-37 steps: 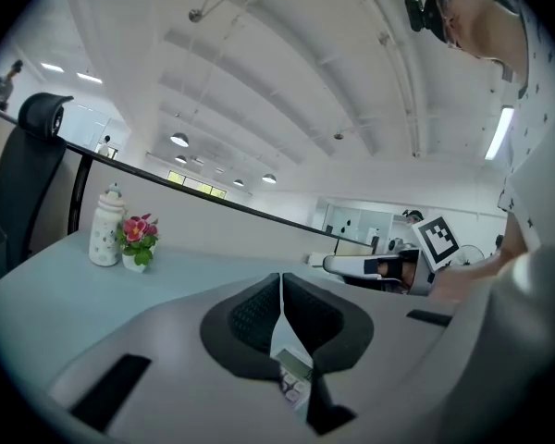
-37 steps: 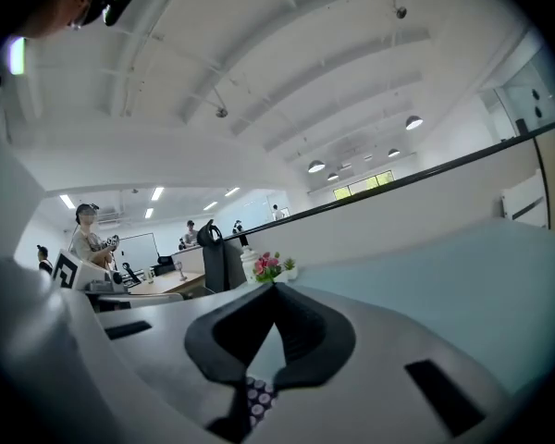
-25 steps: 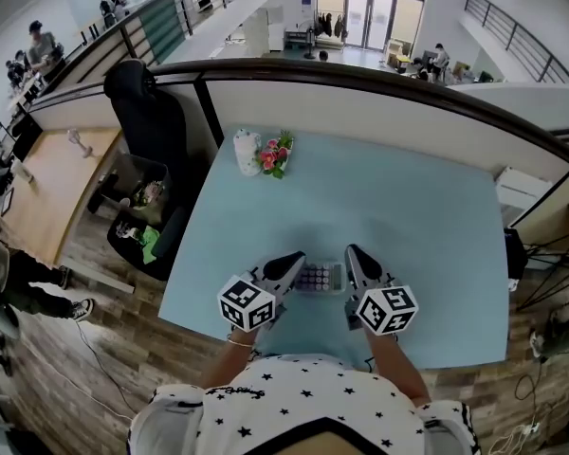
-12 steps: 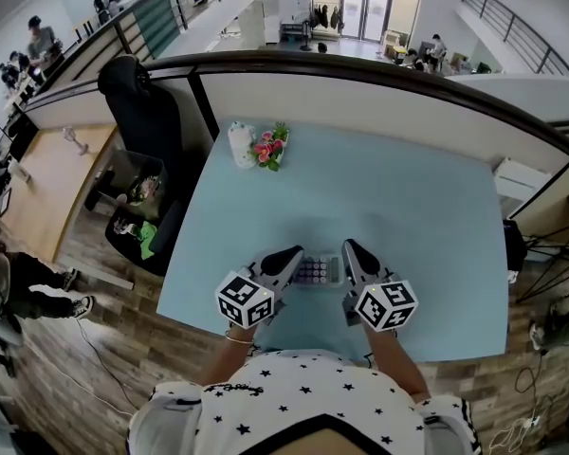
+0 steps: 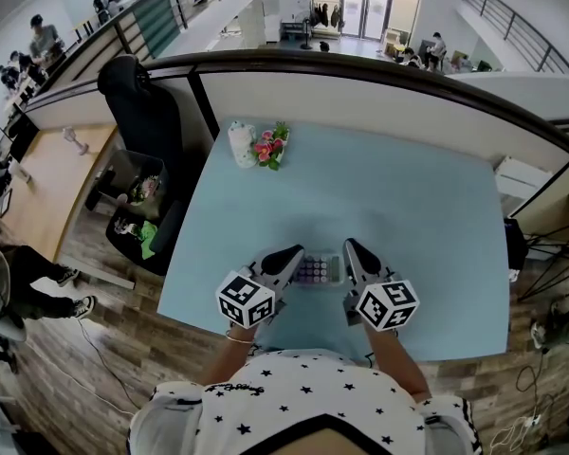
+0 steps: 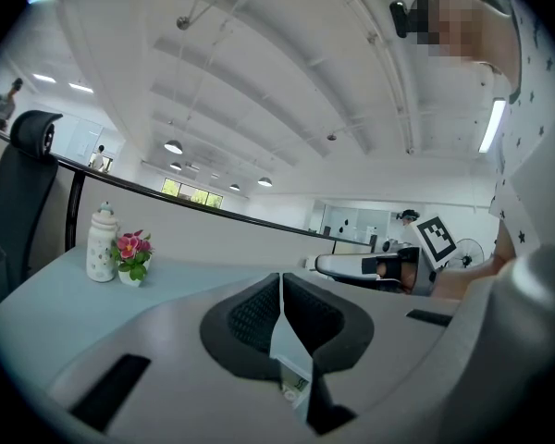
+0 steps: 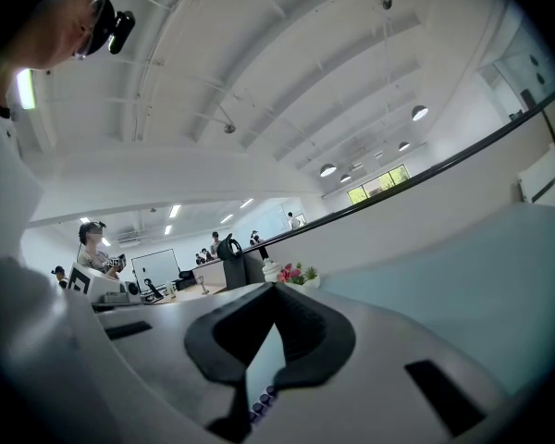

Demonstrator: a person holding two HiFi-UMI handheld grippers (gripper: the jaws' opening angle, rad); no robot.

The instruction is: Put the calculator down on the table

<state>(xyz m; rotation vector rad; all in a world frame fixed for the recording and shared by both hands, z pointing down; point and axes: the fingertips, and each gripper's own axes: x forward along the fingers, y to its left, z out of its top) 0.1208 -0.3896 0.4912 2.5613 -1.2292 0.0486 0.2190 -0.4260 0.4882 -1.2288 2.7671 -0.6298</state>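
A small calculator (image 5: pixel 319 271) with rows of dark keys sits between my two grippers over the near part of the light blue table (image 5: pixel 427 216). My left gripper (image 5: pixel 291 258) is shut on its left end, and my right gripper (image 5: pixel 353 252) is shut on its right end. In the left gripper view the jaws of the left gripper (image 6: pixel 279 289) pinch the calculator's (image 6: pixel 289 363) thin edge. In the right gripper view the right gripper (image 7: pixel 270 296) clamps the calculator (image 7: pixel 259 370), with keys showing below the pads. Whether the calculator touches the table is hidden.
A white bottle (image 5: pixel 239 145) and a small pot of pink flowers (image 5: pixel 271 150) stand at the table's far left corner. A black chair (image 5: pixel 140 102) is left of the table. A low partition wall (image 5: pixel 379 98) runs along the far edge.
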